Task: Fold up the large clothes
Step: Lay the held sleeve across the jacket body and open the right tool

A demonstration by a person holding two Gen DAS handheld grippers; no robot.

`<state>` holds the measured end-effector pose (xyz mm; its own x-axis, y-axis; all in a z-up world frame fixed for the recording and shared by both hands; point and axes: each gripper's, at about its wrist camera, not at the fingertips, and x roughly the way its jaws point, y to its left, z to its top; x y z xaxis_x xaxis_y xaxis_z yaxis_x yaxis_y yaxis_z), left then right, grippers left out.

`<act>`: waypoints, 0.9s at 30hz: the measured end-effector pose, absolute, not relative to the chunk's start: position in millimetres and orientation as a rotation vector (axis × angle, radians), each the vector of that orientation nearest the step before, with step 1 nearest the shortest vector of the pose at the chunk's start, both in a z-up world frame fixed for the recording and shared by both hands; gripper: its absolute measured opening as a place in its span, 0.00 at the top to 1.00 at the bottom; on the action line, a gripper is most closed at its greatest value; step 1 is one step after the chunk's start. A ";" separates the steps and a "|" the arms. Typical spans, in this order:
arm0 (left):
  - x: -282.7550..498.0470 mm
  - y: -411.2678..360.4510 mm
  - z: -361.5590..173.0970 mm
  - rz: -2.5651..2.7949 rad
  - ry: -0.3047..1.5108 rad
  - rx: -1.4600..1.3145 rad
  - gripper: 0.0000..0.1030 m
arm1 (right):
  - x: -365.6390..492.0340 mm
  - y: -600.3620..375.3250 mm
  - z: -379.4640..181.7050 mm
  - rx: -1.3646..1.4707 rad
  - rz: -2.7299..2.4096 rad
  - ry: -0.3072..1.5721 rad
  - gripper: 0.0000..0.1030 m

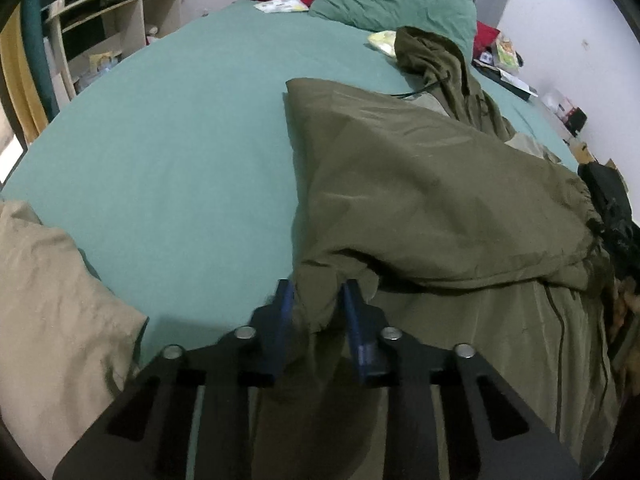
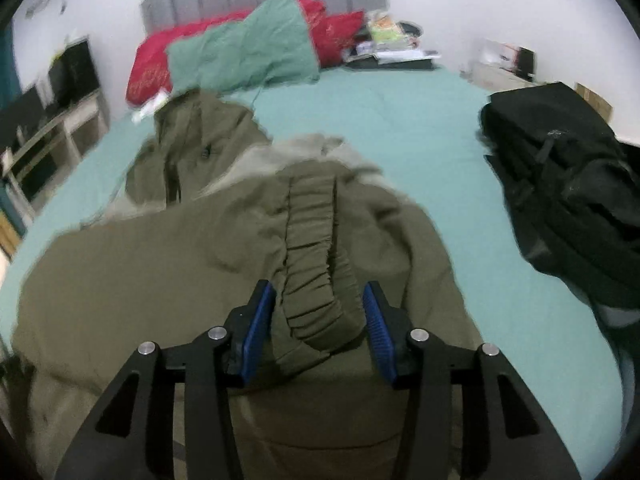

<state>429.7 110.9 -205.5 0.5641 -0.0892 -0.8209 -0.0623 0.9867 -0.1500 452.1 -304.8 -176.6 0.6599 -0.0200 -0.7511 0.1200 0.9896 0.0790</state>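
Both hand-held grippers (image 1: 318,290) (image 2: 320,294) level, straddling jacket (image 1: 420,200)

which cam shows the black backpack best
Right wrist view: the black backpack lies whole on the bed's right side, straps visible. Left wrist view catches only a dark, distorted sliver at its right edge.

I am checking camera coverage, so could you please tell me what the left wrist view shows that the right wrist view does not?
Only the left wrist view shows the beige cloth at the bed's near edge and the left gripper, with jacket fabric between its jaws. Only the right wrist view shows the right gripper, jaws apart around the jacket's elastic cuff. Both show the olive jacket, green sheet, green pillow and black bag.
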 end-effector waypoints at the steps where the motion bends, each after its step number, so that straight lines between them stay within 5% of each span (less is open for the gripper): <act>1: 430.6 113.2 -205.6 -0.004 0.964 -0.152 0.82 | 456.9 -304.6 -183.1 0.120 -0.062 0.890 0.55; 10: 425.1 130.5 -199.5 0.032 0.940 -0.204 0.85 | 460.4 -279.8 -188.9 -0.069 -0.064 0.970 0.51; 16: 424.8 131.9 -189.9 0.014 0.930 -0.261 0.84 | 441.3 -282.0 -160.0 -0.183 -0.183 0.824 0.50; 27: 418.5 136.8 -194.3 0.020 0.954 -0.223 0.83 | 432.0 -362.2 -205.0 -0.005 -0.226 0.976 0.48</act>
<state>418.5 136.8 -194.3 0.5803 -0.0813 -0.8104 -0.1145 0.9770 -0.1800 432.0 -362.2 -205.0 0.5388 -0.1921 -0.8202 0.1877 0.9765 -0.1054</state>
